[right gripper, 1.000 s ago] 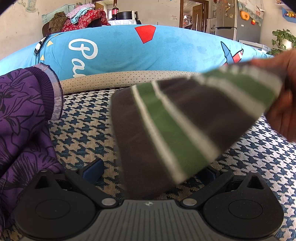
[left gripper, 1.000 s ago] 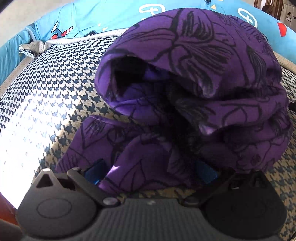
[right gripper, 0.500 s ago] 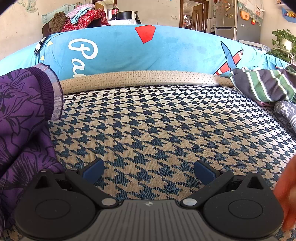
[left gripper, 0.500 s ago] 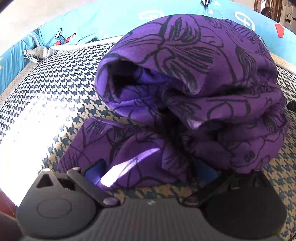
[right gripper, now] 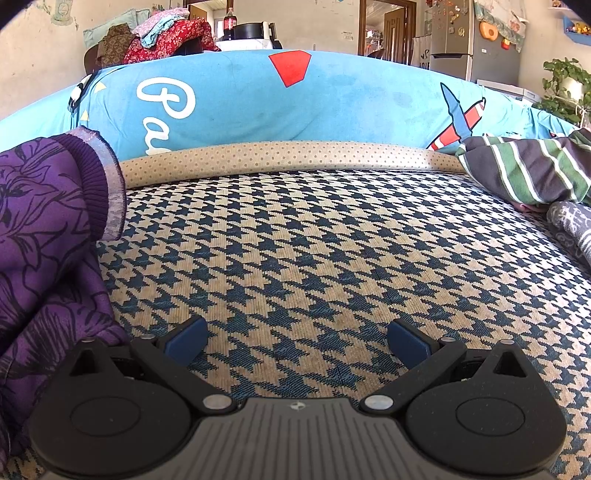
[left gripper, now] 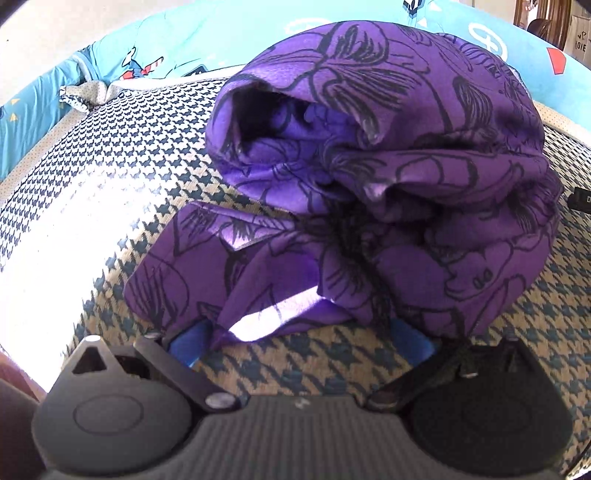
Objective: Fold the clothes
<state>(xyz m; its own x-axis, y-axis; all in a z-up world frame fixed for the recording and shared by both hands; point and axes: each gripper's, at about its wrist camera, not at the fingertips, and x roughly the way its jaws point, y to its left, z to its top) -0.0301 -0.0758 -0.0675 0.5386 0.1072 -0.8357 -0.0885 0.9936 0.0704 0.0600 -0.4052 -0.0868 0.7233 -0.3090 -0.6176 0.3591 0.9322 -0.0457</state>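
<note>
Houndstooth cushion (right gripper: pixel 332 258), navy on tan, edged at the far side with dotted beige piping (right gripper: pixel 280 157); backed by blue printed cover (right gripper: pixel 240 107).

Purple garment (left gripper: pixel 388 177), black floral line print: bunched in a rounded heap on the cushion, directly ahead of left gripper (left gripper: pixel 301 341). Lower flap draped forward, touching the tip of the left blue pad (left gripper: pixel 186 343); right pad partly covered by cloth. Jaws apart, nothing clamped. Bright sun patch on cushion to the left.

Same garment seen from the right wrist view at far left edge (right gripper: pixel 44 240), ribbed cuff (right gripper: pixel 107 184) standing upright beside it, just beside the gripper's left finger.

Right gripper (right gripper: pixel 295 343): jaws spread wide, empty, low over bare cushion.

Striped garment (right gripper: pixel 528 170), dark with green and white bands: lying at far right on the cushion; grey patterned cloth (right gripper: pixel 572 229) just in front of it. Shown in right view only.

Writing: white script "Pa…" on blue cover (right gripper: pixel 164 110), remainder hidden behind piping; red patch, aeroplane motif (right gripper: pixel 461 118).

Background, right view only: clothes pile (right gripper: pixel 155 37), dark bottle (right gripper: pixel 229 24), refrigerator (right gripper: pixel 454 40) with magnets, potted plant (right gripper: pixel 565 85), open doorway.

Small black object at right edge of left view (left gripper: pixel 580 199), not identifiable.
</note>
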